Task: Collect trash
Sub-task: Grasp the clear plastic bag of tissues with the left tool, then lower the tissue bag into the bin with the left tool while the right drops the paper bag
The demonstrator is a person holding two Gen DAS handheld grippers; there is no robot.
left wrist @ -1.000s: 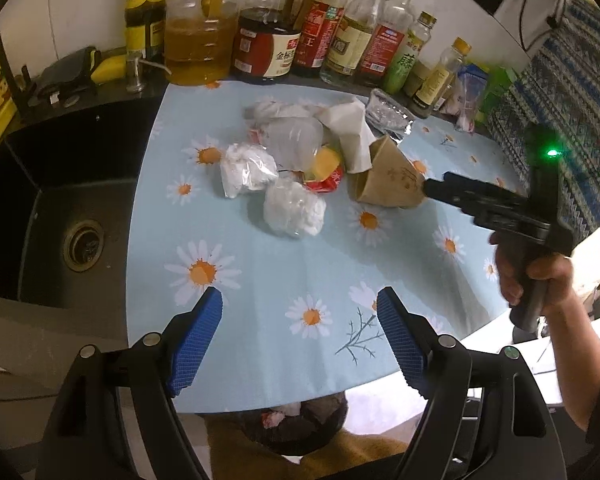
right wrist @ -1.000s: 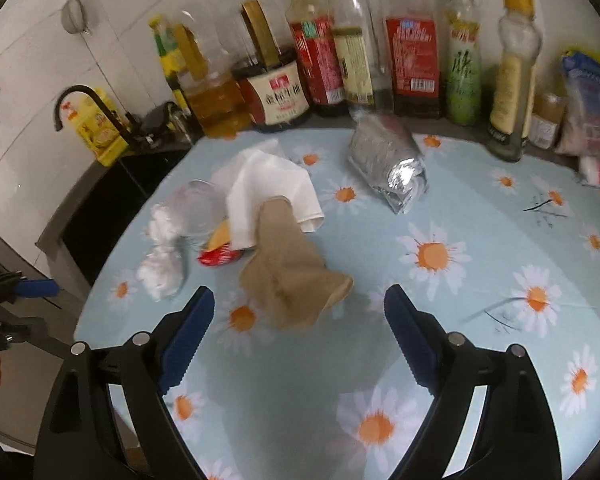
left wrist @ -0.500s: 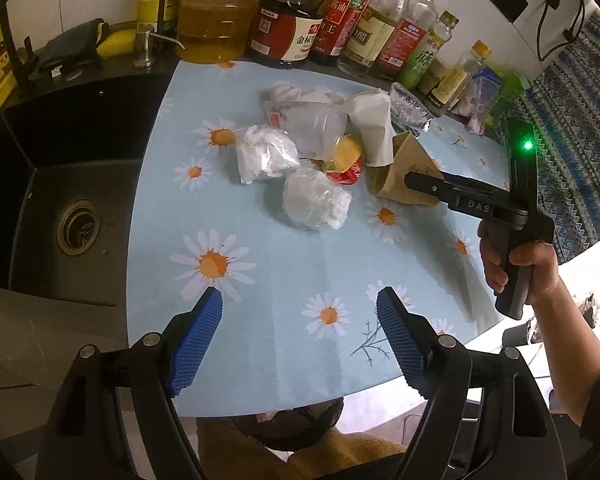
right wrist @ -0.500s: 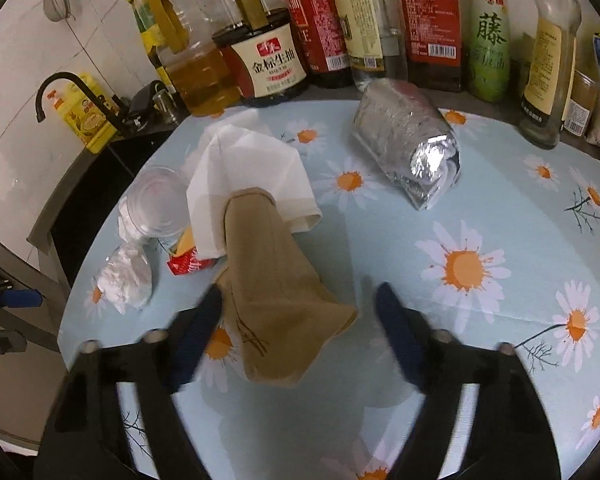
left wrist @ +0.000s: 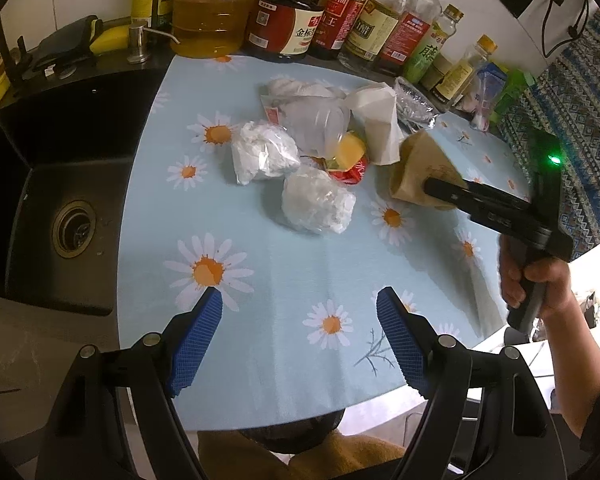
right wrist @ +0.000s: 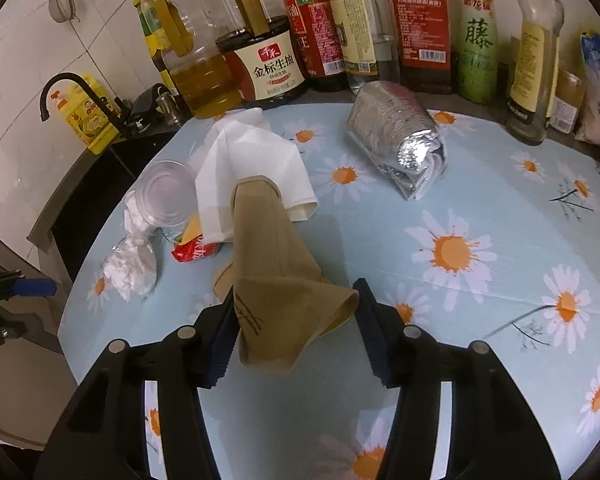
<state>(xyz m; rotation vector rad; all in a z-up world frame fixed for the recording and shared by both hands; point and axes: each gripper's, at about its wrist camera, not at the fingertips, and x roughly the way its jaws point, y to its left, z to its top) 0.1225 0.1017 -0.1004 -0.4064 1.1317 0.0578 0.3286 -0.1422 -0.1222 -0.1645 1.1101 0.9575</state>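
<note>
Crumpled brown paper bag [right wrist: 276, 280] lies among table trash [left wrist: 316, 200].

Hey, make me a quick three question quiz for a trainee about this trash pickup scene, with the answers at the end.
1. True or false: the left hand-held gripper is clamped on a white tissue.
2. Multiple choice: which item sits between the fingers of the right hand-held gripper? A) foil packet B) brown paper cup C) clear plastic cup
3. Fill in: the trash lies on a light blue cloth printed with ____.

Key: 1. False, it is open and holds nothing. 2. B, the flattened brown cup; the jaws bracket it, not fully shut. 3. Daisies.
</note>
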